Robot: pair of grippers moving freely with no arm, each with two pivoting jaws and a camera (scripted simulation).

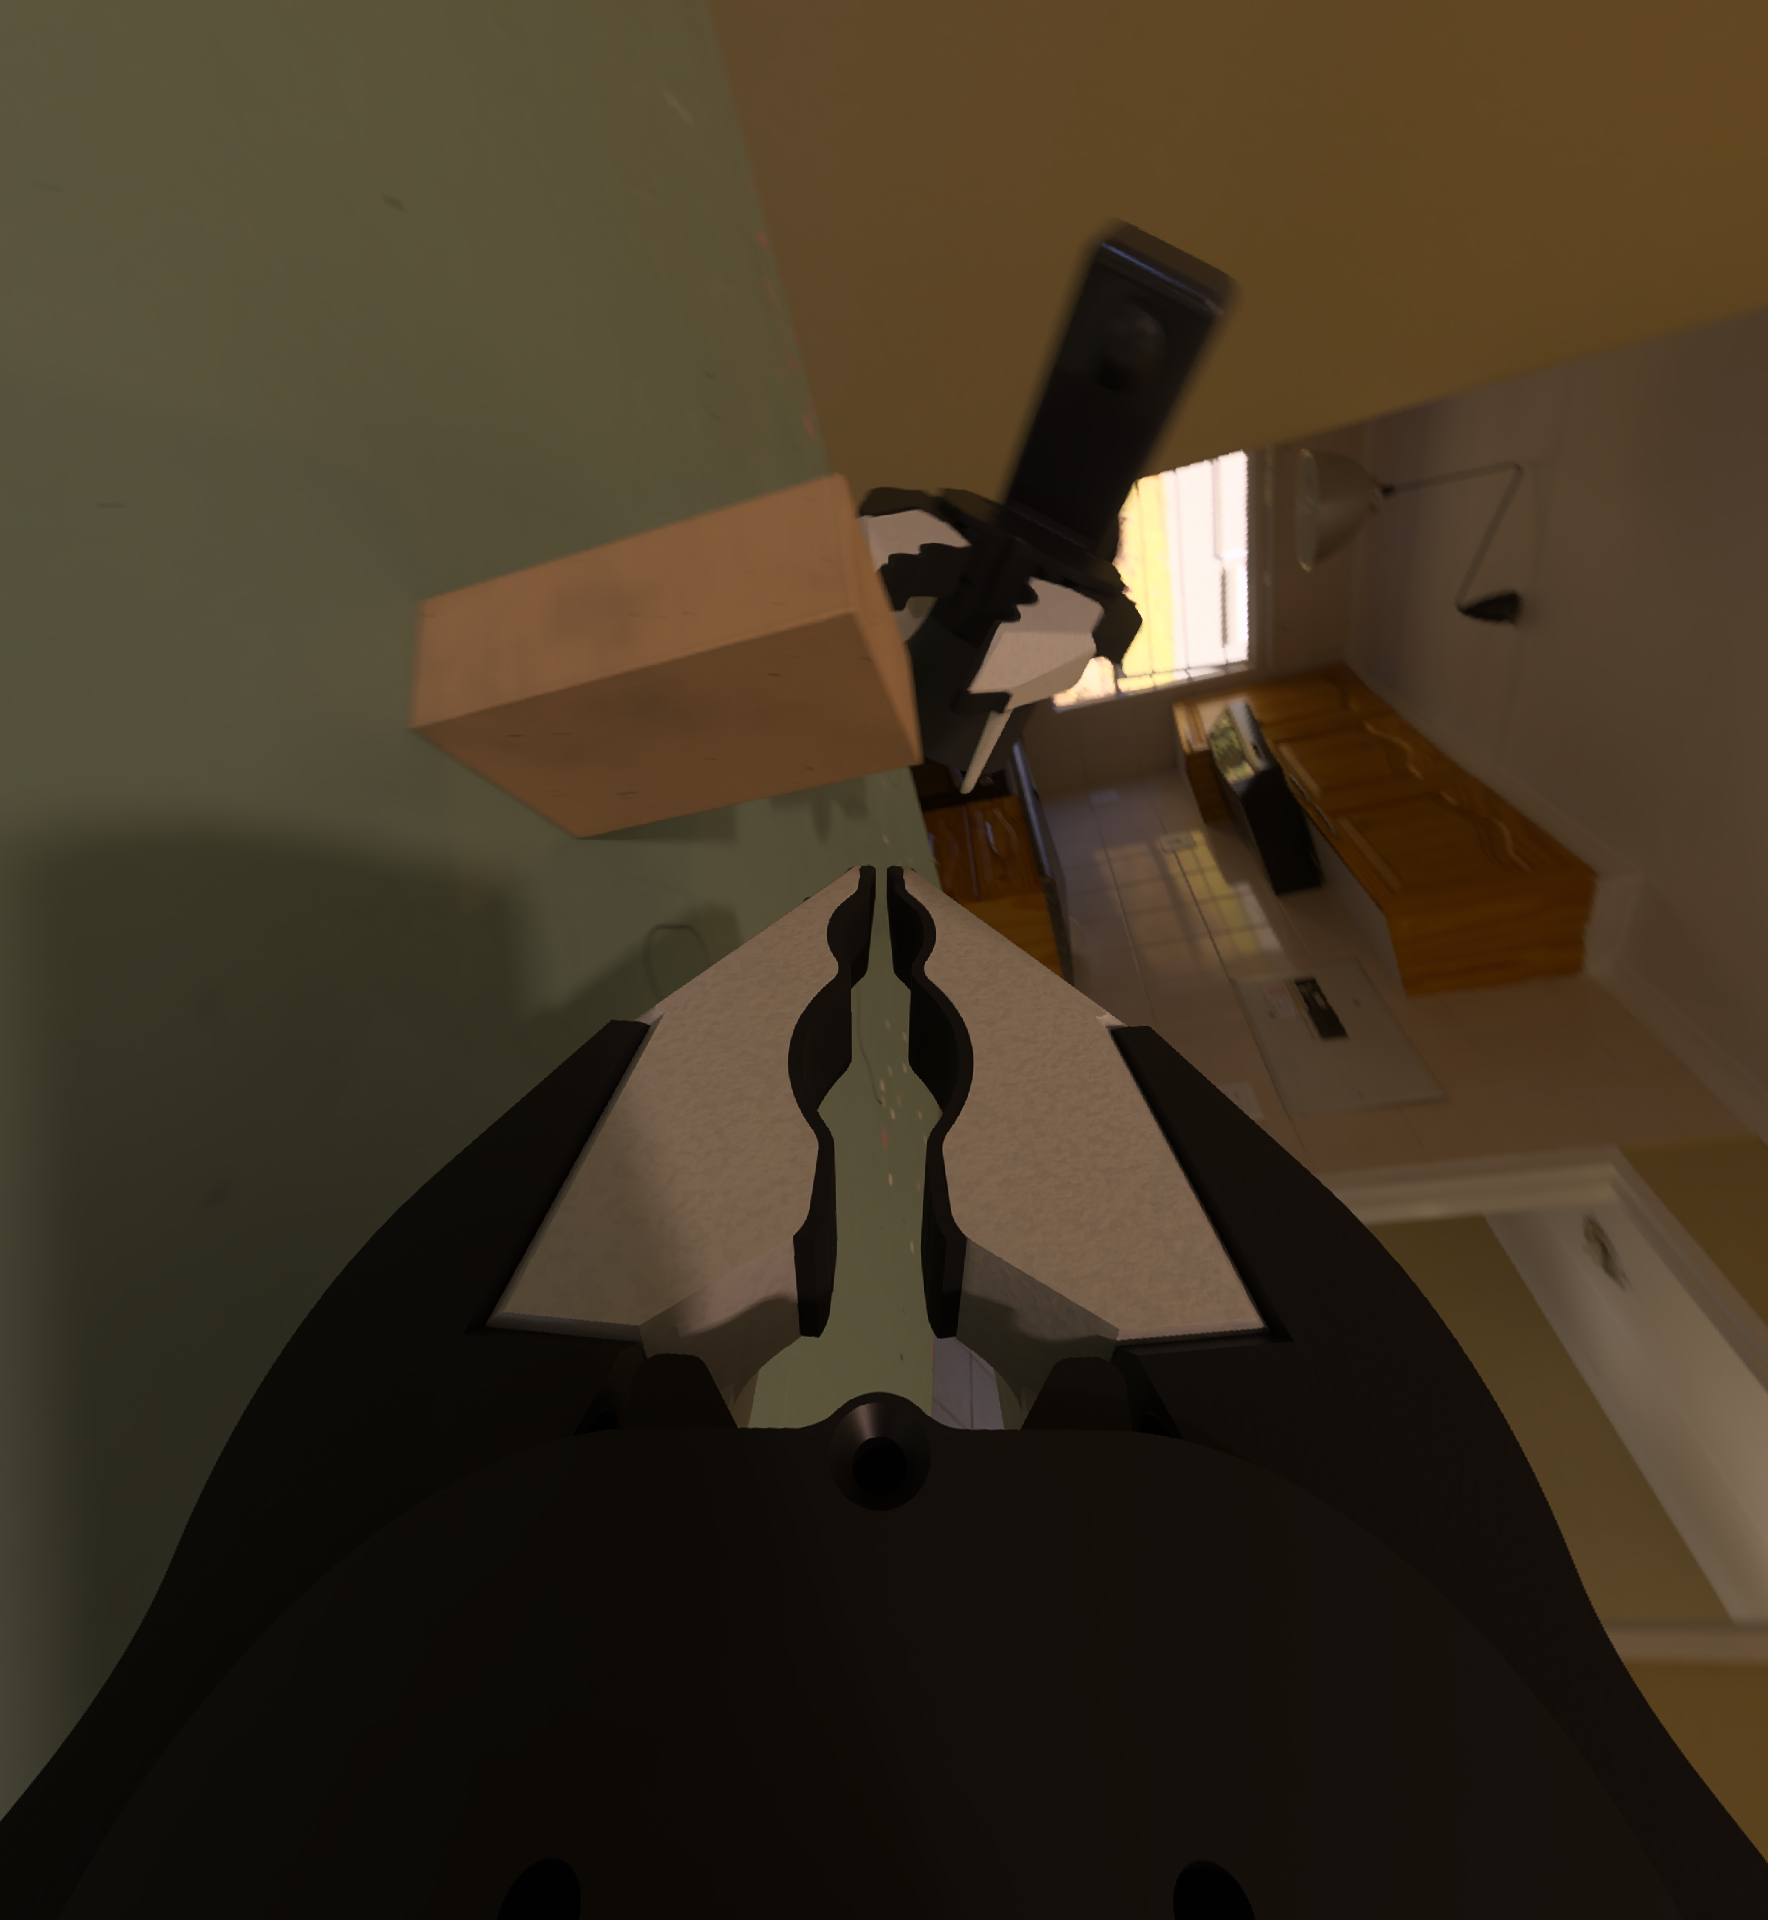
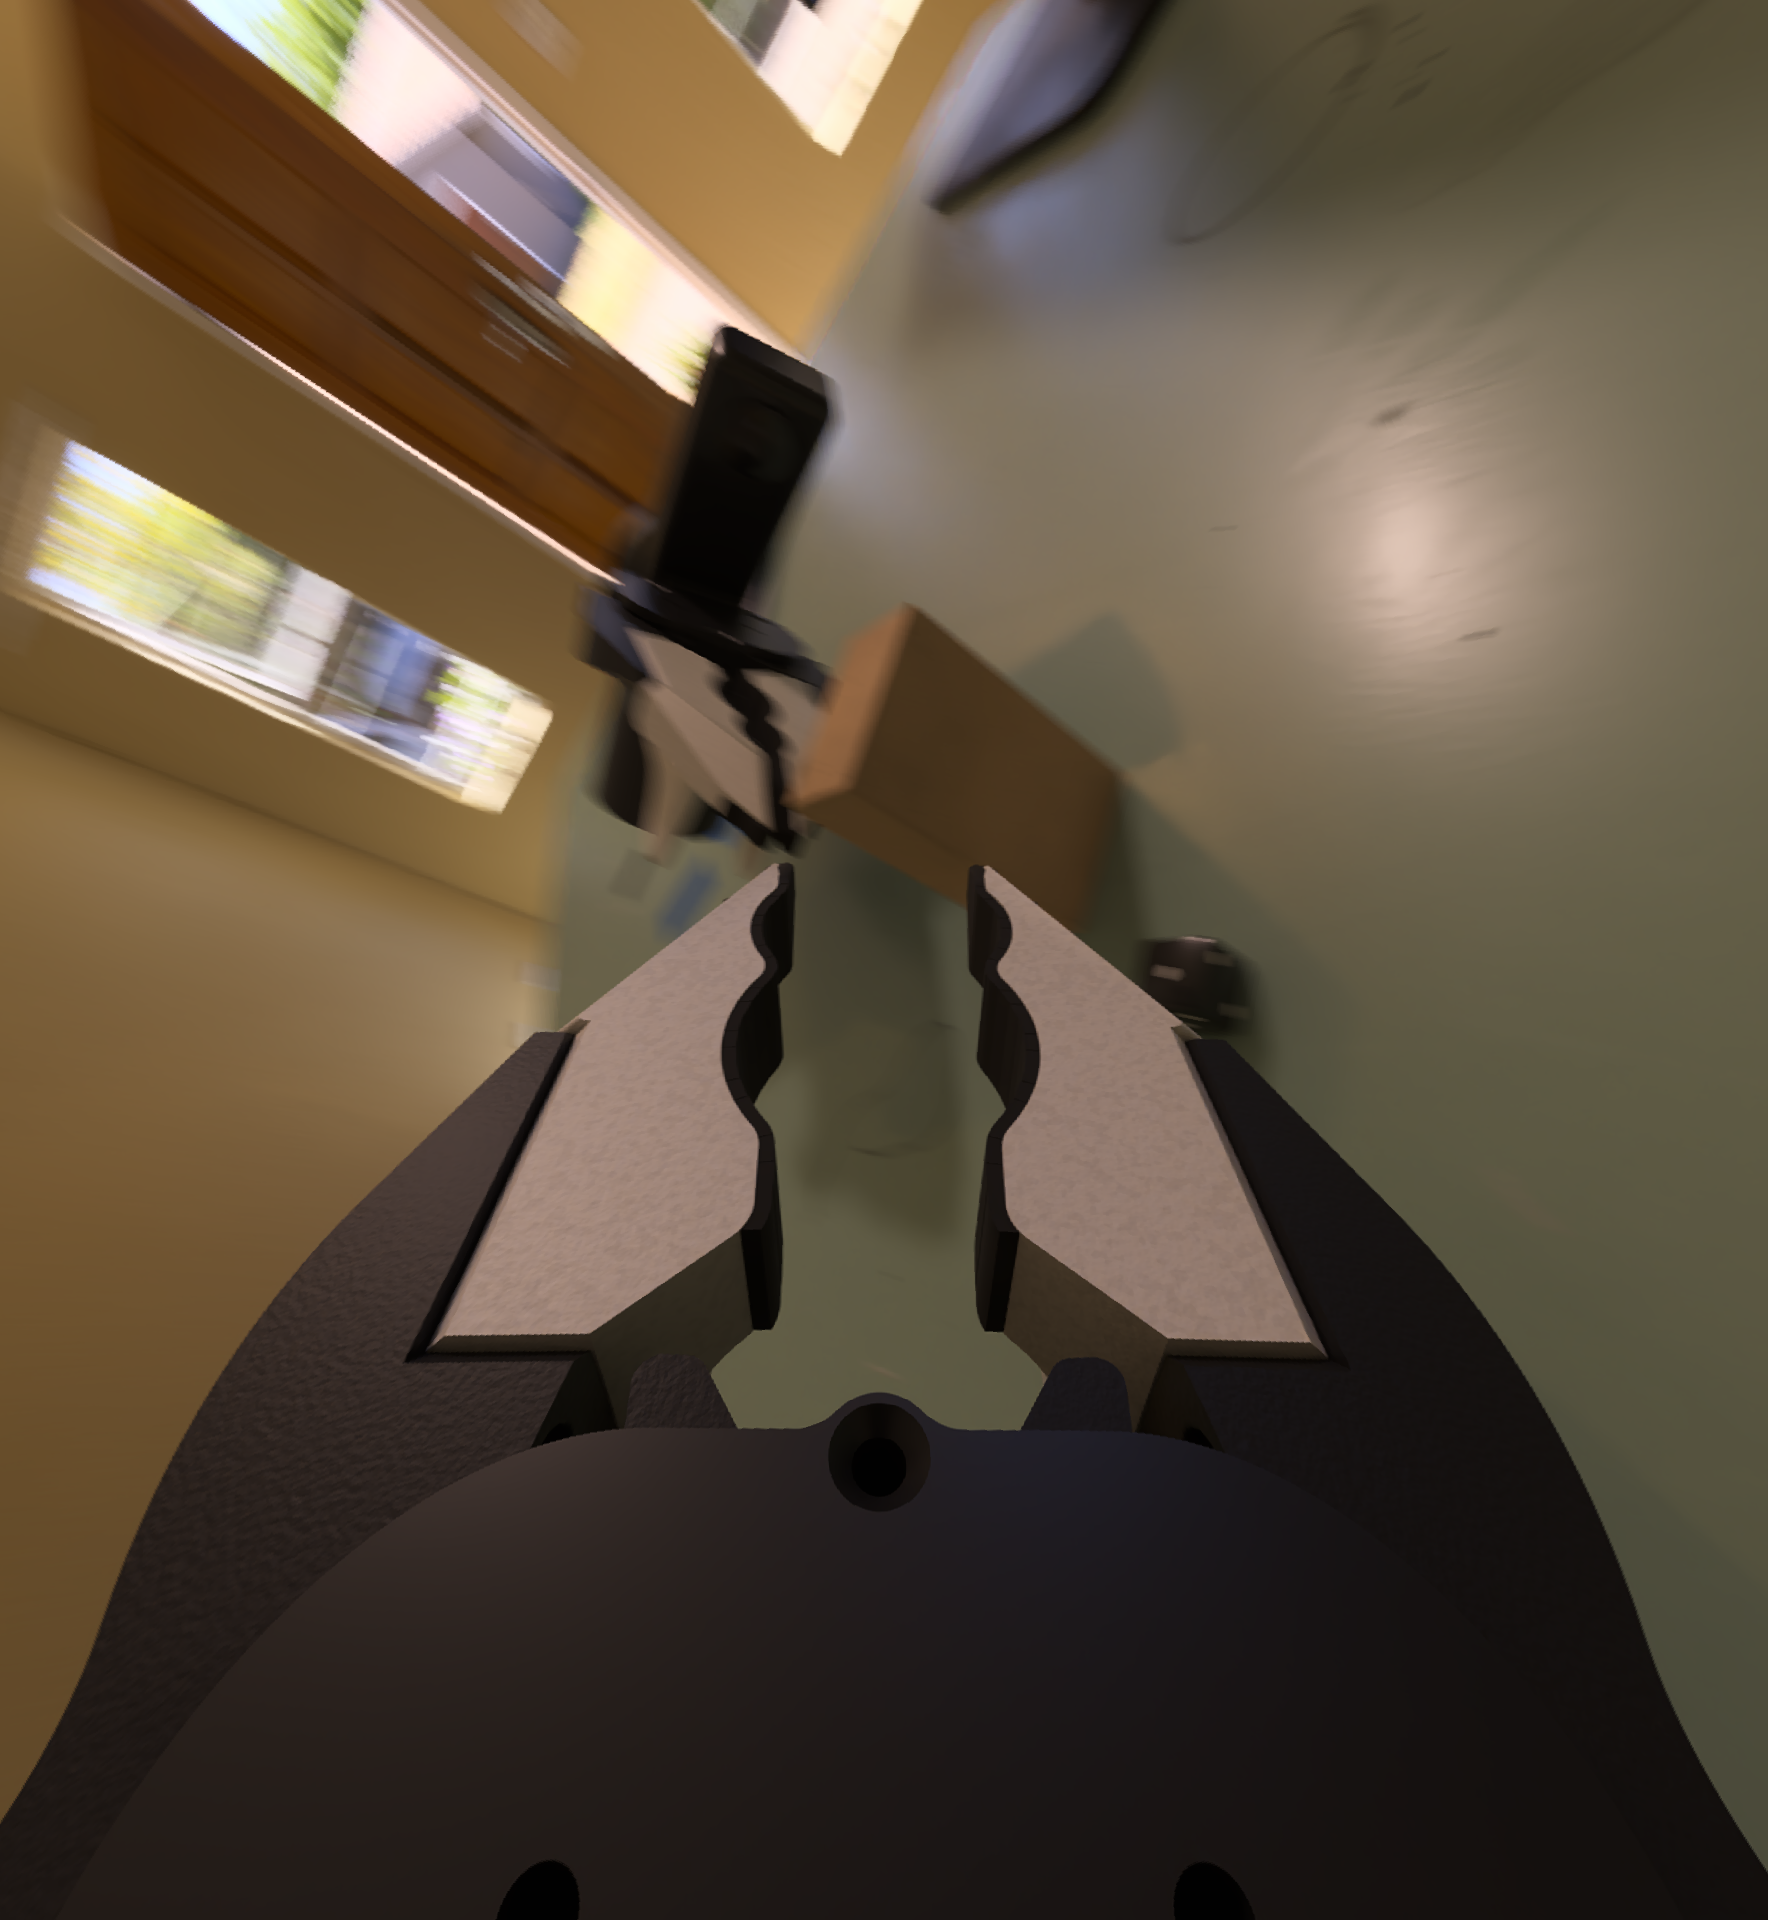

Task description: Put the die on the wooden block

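Note:
The wooden block (image 1: 651,665) is a tan slab lying flat on the green table (image 1: 236,364). My left gripper (image 1: 880,878) is shut and empty, its tips just short of the block's near corner. My right gripper (image 2: 880,878) is open and empty, pointing at the block (image 2: 963,758). A small dark die (image 2: 1197,982), blurred, lies on the table just beyond my right finger (image 2: 1088,1039) and near the block. The left gripper (image 2: 781,831) shows shut beside the block in the right wrist view. The right gripper (image 1: 963,665) shows behind the block in the left wrist view.
Both views are rolled, so the table (image 2: 1482,1143) stands like a wall. The table edge (image 1: 786,436) runs close behind the block. A blurred grey object (image 2: 1046,94) lies far off on the table. Wooden cabinets (image 1: 1379,810) and windows are in the room beyond.

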